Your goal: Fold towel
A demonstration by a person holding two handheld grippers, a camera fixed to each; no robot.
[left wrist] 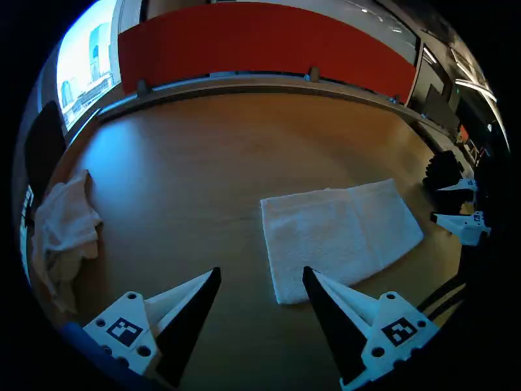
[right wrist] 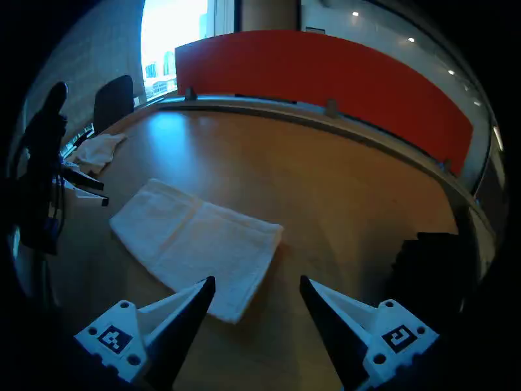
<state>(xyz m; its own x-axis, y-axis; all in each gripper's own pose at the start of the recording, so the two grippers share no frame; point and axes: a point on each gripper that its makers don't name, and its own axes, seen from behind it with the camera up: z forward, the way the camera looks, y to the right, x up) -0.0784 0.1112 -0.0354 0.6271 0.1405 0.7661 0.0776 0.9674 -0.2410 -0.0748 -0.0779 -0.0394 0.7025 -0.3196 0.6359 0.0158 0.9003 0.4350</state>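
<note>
A white towel lies folded flat on the wooden table, a crease running across it. My left gripper is open just short of the towel's near corner, holding nothing. In the right gripper view the same towel lies ahead and to the left. My right gripper is open above the towel's near edge, with nothing between its fingers. At the far right of the left gripper view the right gripper sits beside the towel. At the far left of the right gripper view the left gripper hovers with a dark hand behind it.
A crumpled white cloth lies at the table's left edge; the same cloth sits near a dark chair. A red partition runs along the table's far side. A dark object sits at the table's right.
</note>
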